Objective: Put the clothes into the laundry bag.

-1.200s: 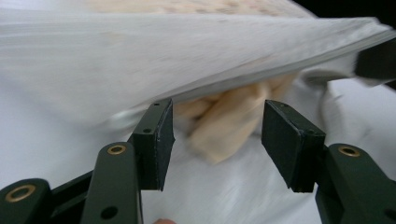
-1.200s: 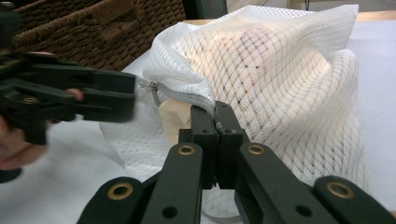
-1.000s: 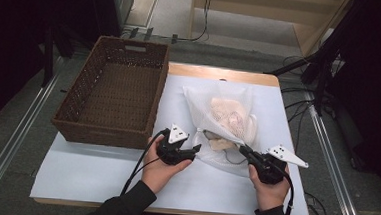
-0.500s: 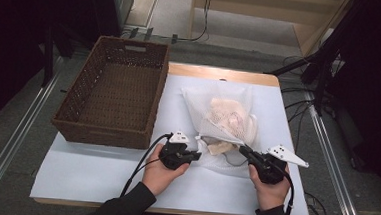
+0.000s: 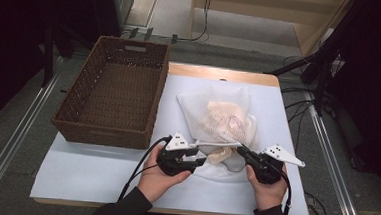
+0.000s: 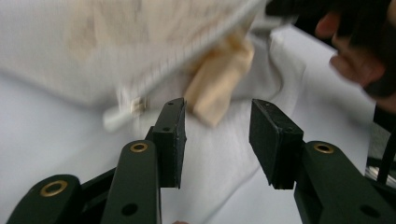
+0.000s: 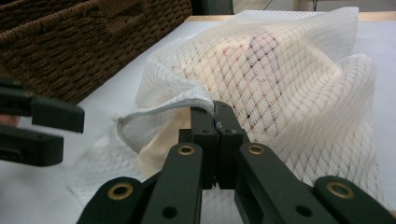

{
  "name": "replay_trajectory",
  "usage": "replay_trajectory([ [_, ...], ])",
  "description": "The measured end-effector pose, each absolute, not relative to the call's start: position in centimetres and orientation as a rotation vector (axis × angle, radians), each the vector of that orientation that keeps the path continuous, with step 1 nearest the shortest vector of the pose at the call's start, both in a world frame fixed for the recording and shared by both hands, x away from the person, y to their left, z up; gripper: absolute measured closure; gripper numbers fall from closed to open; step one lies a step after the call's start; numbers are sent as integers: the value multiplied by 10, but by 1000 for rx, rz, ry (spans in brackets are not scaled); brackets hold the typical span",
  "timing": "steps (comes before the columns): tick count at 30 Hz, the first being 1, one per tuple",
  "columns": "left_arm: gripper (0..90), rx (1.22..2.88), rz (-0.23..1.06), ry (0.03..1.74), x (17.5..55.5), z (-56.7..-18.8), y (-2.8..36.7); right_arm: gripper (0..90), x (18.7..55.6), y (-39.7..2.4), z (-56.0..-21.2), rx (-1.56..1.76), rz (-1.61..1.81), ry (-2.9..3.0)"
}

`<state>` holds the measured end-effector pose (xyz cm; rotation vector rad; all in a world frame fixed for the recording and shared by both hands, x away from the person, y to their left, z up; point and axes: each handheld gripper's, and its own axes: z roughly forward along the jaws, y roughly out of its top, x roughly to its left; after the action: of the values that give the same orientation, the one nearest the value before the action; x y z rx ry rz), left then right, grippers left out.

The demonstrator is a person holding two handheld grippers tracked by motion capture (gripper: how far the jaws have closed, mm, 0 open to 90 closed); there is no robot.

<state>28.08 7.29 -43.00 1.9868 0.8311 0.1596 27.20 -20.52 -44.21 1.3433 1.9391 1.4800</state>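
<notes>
A white mesh laundry bag [image 5: 218,120] was seen lying on the white table cover [image 5: 99,172], at about 3 o'clock from the brown wicker basket [image 5: 114,98] and just beside it. Pale, cream-coloured clothing [image 5: 223,117] was visible through the netting, and a part of it [image 6: 219,84] showed at the open mouth of the bag.

The right gripper [image 7: 214,109] was closed tightly on the zipper edge [image 7: 177,103] of the bag, at about 5 o'clock of the bag in the high view, and the mouth was held lifted by it. The left gripper [image 5: 199,156] was placed at about 7 o'clock of the bag. Its jaws had just been opening and stood apart; nothing was pressed between the pads, although the cloth lay just in front of them. The white zipper pull [image 6: 122,113] was seen just beside the left jaw, at about 10 o'clock from it.

The bag was judged to be light, soft and limp. It would probably sag and fold wherever it was not supported, and the netting could easily catch. The stitched zipper band was judged to be the firmest place for a grip. The clothing inside was probably soft too, and a thick fold of it should be taken rather than a thin edge.
</notes>
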Motion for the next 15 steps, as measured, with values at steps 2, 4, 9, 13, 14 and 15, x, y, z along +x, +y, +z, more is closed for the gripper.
replay_trajectory([
  [2,596,2007,165,811,282,-430,59,900,272,-205,-442,1344,1485,1937],
  [4,622,2061,197,805,287,-439,41,900,272,-204,-441,1343,1488,1937],
  [9,595,2092,158,901,308,-463,11,900,270,-201,-439,1335,1496,1945],
  [13,686,2125,181,925,322,-471,-8,900,270,-198,-439,1323,1503,1954],
  [14,731,2135,207,933,325,-472,-12,900,270,-198,-439,1323,1501,1955],
  [15,792,2139,219,937,327,-472,-14,900,270,-197,-439,1318,1502,1955],
])
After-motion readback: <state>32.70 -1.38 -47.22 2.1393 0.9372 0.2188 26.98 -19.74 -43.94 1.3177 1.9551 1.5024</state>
